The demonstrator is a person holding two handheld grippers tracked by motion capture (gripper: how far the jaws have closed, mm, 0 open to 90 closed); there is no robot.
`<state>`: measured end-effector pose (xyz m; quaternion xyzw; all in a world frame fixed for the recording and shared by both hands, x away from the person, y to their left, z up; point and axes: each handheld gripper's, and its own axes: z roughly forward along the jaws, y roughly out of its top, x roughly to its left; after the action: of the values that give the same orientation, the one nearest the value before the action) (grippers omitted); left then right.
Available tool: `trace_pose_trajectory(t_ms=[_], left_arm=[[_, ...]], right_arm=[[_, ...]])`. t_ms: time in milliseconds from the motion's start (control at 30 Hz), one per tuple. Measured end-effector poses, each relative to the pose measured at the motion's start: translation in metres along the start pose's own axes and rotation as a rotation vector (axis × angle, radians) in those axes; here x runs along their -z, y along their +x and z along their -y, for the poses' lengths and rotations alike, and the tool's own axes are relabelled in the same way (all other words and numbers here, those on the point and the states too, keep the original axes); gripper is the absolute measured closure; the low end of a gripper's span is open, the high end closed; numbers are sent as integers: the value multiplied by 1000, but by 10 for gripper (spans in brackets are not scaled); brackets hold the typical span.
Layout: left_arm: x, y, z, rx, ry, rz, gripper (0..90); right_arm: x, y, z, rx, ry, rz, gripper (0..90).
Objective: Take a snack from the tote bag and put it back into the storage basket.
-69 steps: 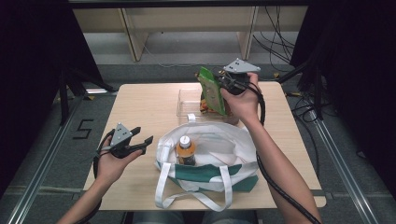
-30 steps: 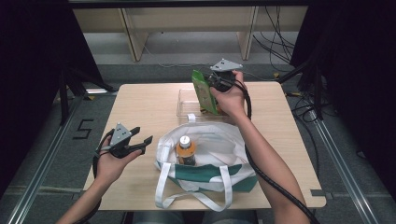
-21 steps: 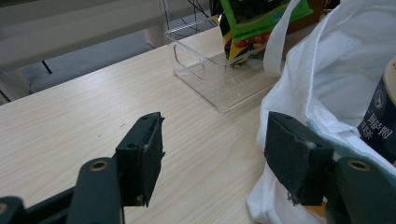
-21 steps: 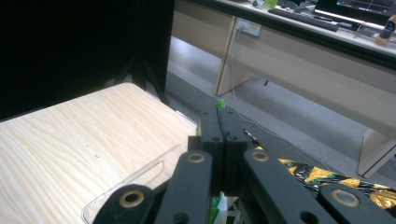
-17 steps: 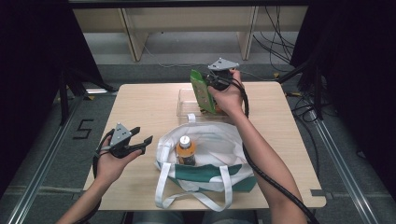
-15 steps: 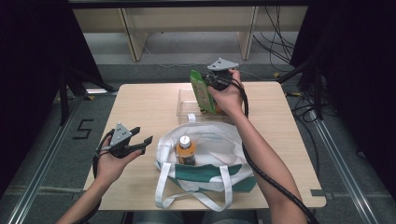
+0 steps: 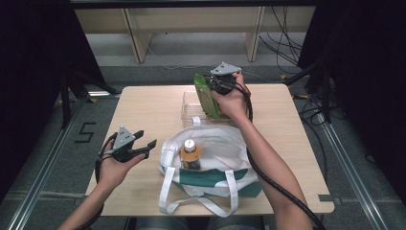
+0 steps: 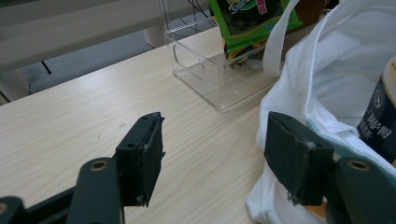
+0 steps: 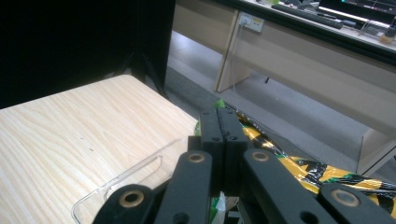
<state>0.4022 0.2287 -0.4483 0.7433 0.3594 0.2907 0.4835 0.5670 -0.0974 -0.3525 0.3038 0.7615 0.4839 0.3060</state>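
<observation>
High view: the right gripper, jaws pinching the green snack bag, holds it above the clear bin at upper centre; lowering it in appears next. Lower centre, the tote bag contains a bottle.

Left gripper view: left gripper jaws spread, empty, over the counter.

Right gripper view: jaws pressed together on the snack bag.

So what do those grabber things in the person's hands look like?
Each gripper, left and right, is black with two flat jaws on bolted metal links. A grey three-cornered plate sits on top. A thick black cable trails back from each along the arm. The forearms are bare, with no sleeves showing.
</observation>
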Motion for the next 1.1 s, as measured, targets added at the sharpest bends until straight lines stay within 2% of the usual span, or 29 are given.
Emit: trace_pose_trajectory(t_ms=[100,167,233,267,300,333,400,433,467,500,767,800,833,867,967,1100], left_arm=[[0,0,0,0,2,1,370],[-1,1,0,-9,-8,8,370],[0,0,0,0,1,1,369],[0,-1,0,-1,6,-2,369],[0,0,0,-1,5,-2,369],[-1,0,0,-6,-8,5,369],[0,0,0,-3,5,-1,369],[0,0,0,-3,-1,3,369],[0,0,0,1,-1,1,370],[0,0,0,3,-1,1,370],[0,0,0,-1,0,3,370],[-1,1,0,-8,-7,10,369],[-1,1,0,-6,-6,9,370],[-1,1,0,-7,-7,10,370],[-1,0,0,-8,-7,10,370],[-1,0,0,-2,-5,6,370]], right_arm=[[-1,0,1,-1,1,8,900],[-2,0,1,21,-6,8,900],[-2,1,0,3,10,-6,900],[-4,-1,0,42,-13,6,900],[-3,2,0,10,2,2,900],[-4,2,0,17,-4,7,900],[-6,2,0,27,-2,5,900],[-6,3,0,15,0,5,900],[-7,2,0,22,8,-7,900],[-8,3,1,28,-5,6,900],[-12,3,5,21,7,3,900],[-14,2,5,53,-2,1,900],[-13,4,6,24,5,0,900],[-13,4,6,21,7,3,900],[-15,4,7,35,8,2,900],[-17,5,10,29,22,3,900]])
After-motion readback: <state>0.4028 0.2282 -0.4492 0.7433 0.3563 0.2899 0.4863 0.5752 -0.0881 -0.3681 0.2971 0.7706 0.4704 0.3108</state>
